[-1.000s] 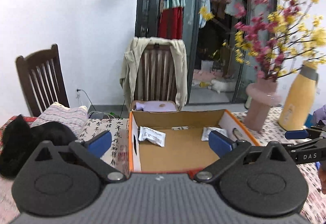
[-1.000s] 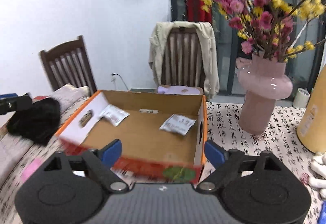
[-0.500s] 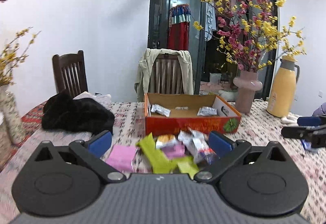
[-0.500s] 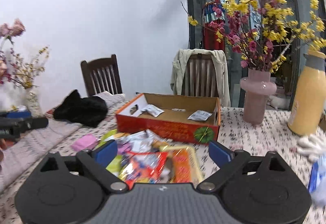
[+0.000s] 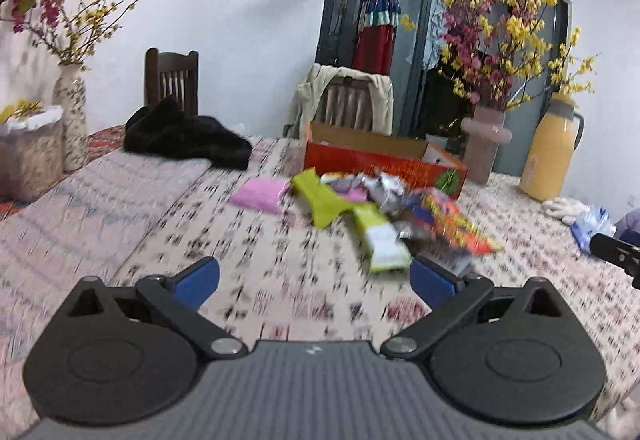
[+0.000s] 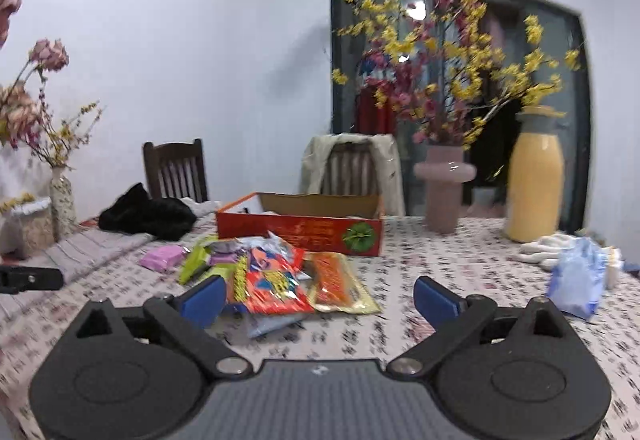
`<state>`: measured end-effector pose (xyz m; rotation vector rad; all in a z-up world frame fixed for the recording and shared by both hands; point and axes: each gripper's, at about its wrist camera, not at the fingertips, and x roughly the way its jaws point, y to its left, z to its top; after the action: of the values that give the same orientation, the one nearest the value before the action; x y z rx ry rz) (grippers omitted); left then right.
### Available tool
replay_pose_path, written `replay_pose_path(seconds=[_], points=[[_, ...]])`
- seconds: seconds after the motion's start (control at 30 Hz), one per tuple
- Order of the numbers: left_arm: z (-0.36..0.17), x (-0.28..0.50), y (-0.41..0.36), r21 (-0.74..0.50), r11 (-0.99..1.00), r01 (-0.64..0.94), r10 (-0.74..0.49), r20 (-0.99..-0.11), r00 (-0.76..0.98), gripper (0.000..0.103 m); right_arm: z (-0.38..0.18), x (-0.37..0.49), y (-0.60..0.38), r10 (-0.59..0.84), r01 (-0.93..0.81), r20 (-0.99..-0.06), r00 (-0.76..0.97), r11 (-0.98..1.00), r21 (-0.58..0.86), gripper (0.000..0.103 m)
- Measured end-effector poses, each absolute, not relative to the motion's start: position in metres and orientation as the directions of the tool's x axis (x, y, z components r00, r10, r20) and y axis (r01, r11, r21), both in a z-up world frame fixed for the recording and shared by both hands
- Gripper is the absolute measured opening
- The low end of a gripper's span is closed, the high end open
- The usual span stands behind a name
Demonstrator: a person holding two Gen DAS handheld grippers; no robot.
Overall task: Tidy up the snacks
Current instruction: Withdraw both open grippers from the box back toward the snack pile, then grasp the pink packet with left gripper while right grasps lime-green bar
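Now, left gripper (image 5: 314, 278): jaws wide apart, holding nothing.
Right gripper (image 6: 318, 300): jaws apart, holding nothing.
Snacks (image 6: 276, 272): piled before the box (image 6: 300, 230).
Box: long side runs left to right.

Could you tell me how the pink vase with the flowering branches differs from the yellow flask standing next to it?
The pink vase is open-topped and holds yellow and red flowering branches; the yellow flask is capped with a grey top and holds none. The pink vase has a wide collar round its upper part, while the yellow flask is a smooth bottle shape with a side handle in the left wrist view. The flask looks taller. Both stand upright on the patterned tablecloth, right of the orange box.
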<state>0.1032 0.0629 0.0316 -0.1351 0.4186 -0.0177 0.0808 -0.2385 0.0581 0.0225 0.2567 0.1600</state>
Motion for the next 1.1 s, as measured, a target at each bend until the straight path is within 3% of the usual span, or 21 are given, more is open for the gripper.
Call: replay_pose_path(seconds=[0.23, 0.57, 1.1], points=[[0.02, 0.103, 0.058, -0.133, 0.991, -0.012, -0.048, -0.439, 0.897, 0.103, 0.032, 0.064, -0.229, 0.179, -0.174, -0.296, 0.938, 0.984, 0.045, 0.1], [0.017, 0.126, 0.053, -0.142, 0.99, 0.012, -0.076, -0.449, 0.891, 0.103, 0.037, 0.075, -0.23, 0.173, -0.168, -0.28, 0.944, 0.985, 0.043, 0.1], [0.018, 0.187, 0.06, -0.076, 0.997, 0.002, -0.039, -0.484, 0.874, 0.103, 0.039, 0.152, -0.218, 0.189, -0.167, -0.344, 0.92, 0.982, 0.091, 0.1]])
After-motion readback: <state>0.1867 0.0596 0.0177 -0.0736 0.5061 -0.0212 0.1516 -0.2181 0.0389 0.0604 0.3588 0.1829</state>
